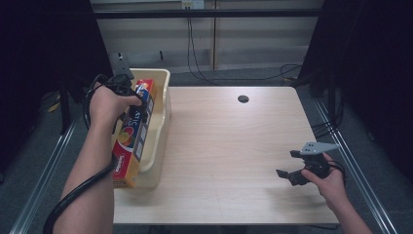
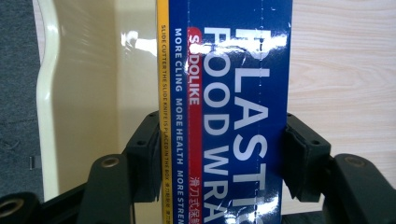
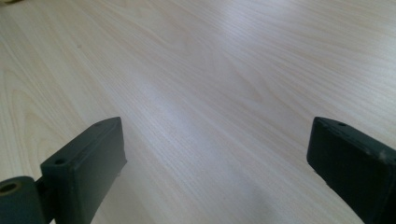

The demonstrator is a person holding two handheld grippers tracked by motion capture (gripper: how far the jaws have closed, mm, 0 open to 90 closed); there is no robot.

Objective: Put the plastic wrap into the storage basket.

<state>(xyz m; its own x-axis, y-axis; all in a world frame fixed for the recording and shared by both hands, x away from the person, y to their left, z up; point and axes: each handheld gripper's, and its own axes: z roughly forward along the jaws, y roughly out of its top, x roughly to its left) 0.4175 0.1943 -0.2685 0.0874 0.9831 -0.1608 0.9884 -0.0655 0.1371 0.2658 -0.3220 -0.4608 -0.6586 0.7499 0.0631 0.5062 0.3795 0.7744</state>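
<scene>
Plastic wrap box [image 2: 224, 112] clamped by left hand-held gripper [image 2: 219, 163]; right hand-held gripper [image 3: 215, 163] wide apart, empty.

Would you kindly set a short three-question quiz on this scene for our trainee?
1. True or false: the left hand-held gripper is shut on the plastic wrap box.
2. Which stands open? A) left hand-held gripper B) right hand-held gripper
3. Fill in: the box leans in the cream ____ at the table's left edge.

Key: 1 true; 2 B; 3 tray.
</scene>
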